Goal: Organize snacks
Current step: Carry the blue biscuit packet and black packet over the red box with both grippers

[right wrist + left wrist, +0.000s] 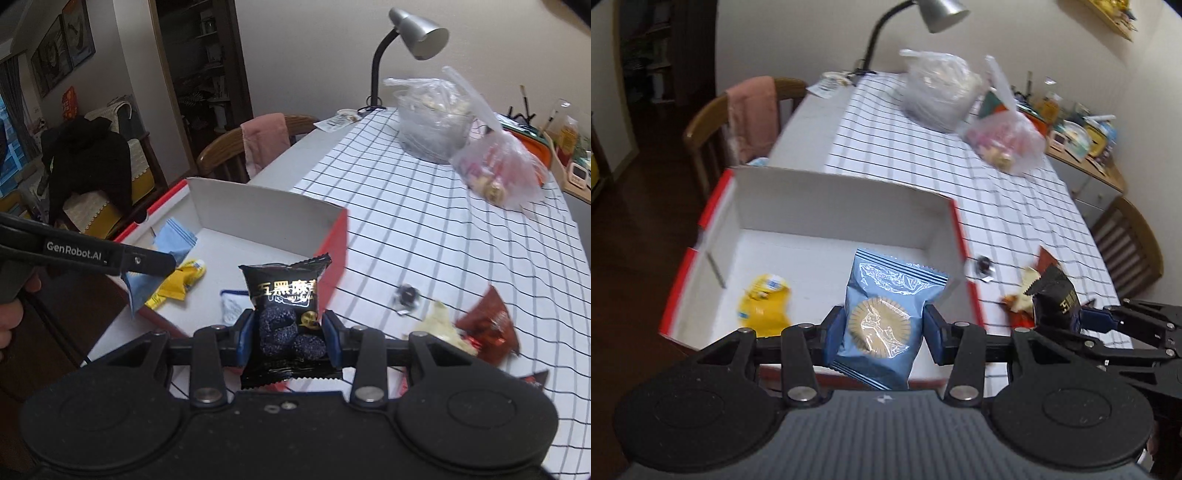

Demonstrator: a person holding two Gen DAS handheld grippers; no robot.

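My left gripper [884, 326] is shut on a blue biscuit packet [886, 314] and holds it over the near part of an open white box with red sides [842, 195]. A yellow packet [762, 306] lies inside the box at the left. My right gripper [288, 334] is shut on a black sesame snack packet [286, 310], held just outside the box's right wall [334, 240]. The right gripper with the black packet [1054, 299] also shows at the right in the left wrist view. The left gripper and blue packet [171, 243] show at the left in the right wrist view.
Loose snacks lie on the checked tablecloth [443, 229]: a red-brown packet [491, 325], a pale packet [441, 321], a small dark wrapped sweet [406, 295]. Two plastic bags [432, 114] [502, 173] and a desk lamp [413, 29] stand farther back. Chairs [713, 129] flank the table.
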